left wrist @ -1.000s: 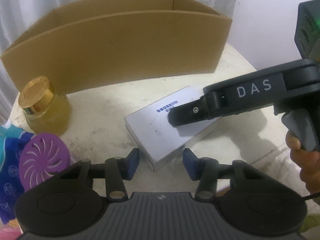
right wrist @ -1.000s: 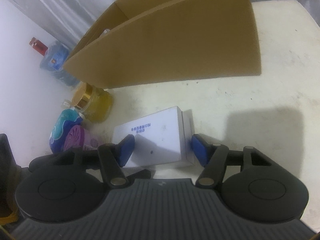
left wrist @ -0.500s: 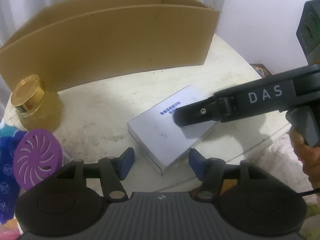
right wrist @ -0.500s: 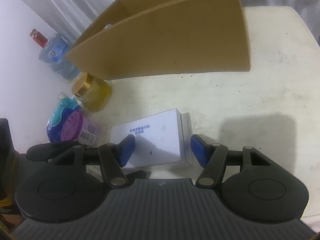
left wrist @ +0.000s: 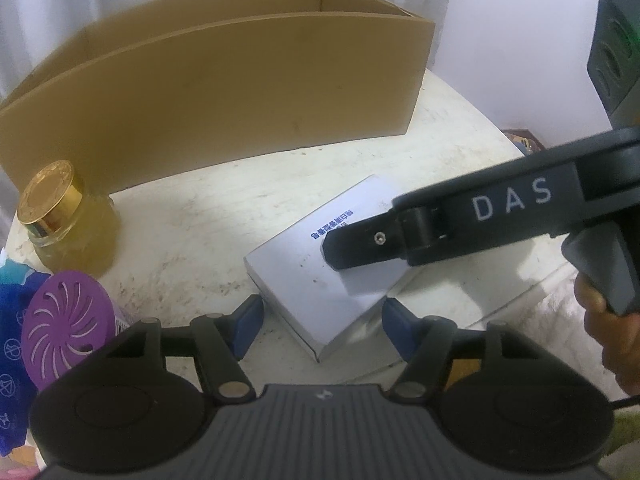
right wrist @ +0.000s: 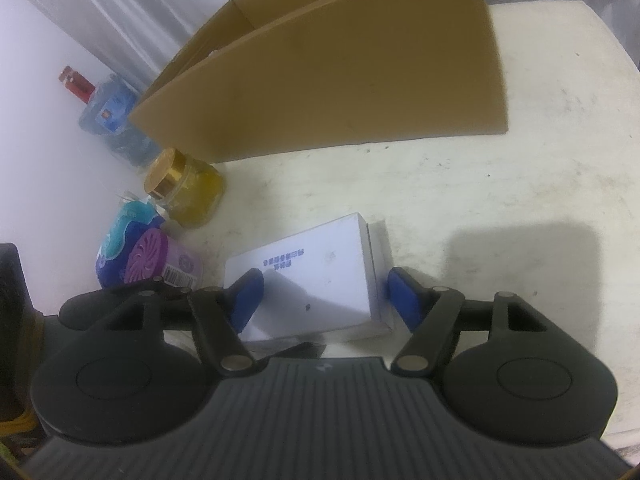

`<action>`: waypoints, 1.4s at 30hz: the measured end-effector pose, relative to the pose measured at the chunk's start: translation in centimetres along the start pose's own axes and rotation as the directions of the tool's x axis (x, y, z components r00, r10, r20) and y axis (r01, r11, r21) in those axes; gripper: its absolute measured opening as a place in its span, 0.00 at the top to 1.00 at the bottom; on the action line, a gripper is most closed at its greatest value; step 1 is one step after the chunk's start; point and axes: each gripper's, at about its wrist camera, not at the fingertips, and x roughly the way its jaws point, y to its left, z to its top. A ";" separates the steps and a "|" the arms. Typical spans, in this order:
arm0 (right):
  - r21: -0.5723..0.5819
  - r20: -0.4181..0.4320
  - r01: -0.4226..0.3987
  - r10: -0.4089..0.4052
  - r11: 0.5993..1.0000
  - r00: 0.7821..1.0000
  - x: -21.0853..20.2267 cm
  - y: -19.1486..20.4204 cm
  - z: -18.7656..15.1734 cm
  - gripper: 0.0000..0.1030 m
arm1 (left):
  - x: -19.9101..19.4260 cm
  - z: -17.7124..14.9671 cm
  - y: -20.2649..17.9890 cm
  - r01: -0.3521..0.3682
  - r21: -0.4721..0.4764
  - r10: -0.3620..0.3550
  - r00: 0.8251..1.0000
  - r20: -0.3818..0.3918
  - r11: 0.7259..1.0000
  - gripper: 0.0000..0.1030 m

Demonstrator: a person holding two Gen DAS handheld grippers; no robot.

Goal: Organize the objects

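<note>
A flat white box (left wrist: 320, 276) with blue print lies on the pale table (left wrist: 180, 220). My right gripper (right wrist: 324, 298) is open, its blue pads on either side of the box (right wrist: 316, 280), close above it. It reaches in from the right in the left wrist view (left wrist: 360, 242). My left gripper (left wrist: 322, 326) is open and empty, just short of the box's near corner. A large open cardboard box (left wrist: 224, 76) stands behind; it also shows in the right wrist view (right wrist: 340, 76).
A yellow jar with a gold lid (left wrist: 60, 216) stands at the left. A purple round container (left wrist: 66, 336) and a blue packet (left wrist: 12, 340) lie beside it. Bottles (right wrist: 108, 116) stand by the wall. The table edge runs at the right.
My left gripper has drawn back and risen a little and its jaws have opened wider. My right gripper has stayed over the white box. The box has not moved.
</note>
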 end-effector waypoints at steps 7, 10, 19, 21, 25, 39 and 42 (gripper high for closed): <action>0.001 0.002 0.012 -0.012 1.000 1.000 0.1 0.3 0.0 0.34 | 0.2 0.0 -0.2 -0.010 0.015 0.010 1.000 0.004 1.000 0.37; 0.007 -0.003 0.023 -0.023 1.000 1.000 0.0 0.4 -0.1 0.35 | 0.0 -0.1 -0.2 -0.006 0.008 0.006 1.000 0.004 1.000 0.38; -0.019 -0.017 0.064 -0.064 0.998 0.998 -0.6 1.1 -0.2 0.36 | -0.1 0.1 -0.2 0.010 -0.015 -0.010 1.000 -0.004 1.000 0.38; -0.027 -0.018 0.069 -0.069 0.997 0.997 -0.6 1.2 -0.2 0.36 | -0.2 0.1 -0.2 0.009 -0.016 -0.010 1.000 -0.004 1.000 0.39; -0.064 -0.011 0.085 -0.086 0.994 0.996 -0.8 1.5 -0.1 0.36 | -0.2 0.1 -0.2 0.013 -0.026 -0.013 1.000 -0.002 1.000 0.41; -0.040 -0.015 0.063 -0.063 0.997 0.998 -1.0 0.7 -0.5 0.36 | -0.1 0.1 -0.3 0.019 -0.032 -0.019 1.000 -0.006 0.999 0.40; -0.020 -0.018 0.054 -0.054 0.998 0.998 -1.1 0.4 -0.5 0.36 | -0.1 0.0 -0.2 0.019 -0.032 -0.019 1.000 -0.005 0.999 0.40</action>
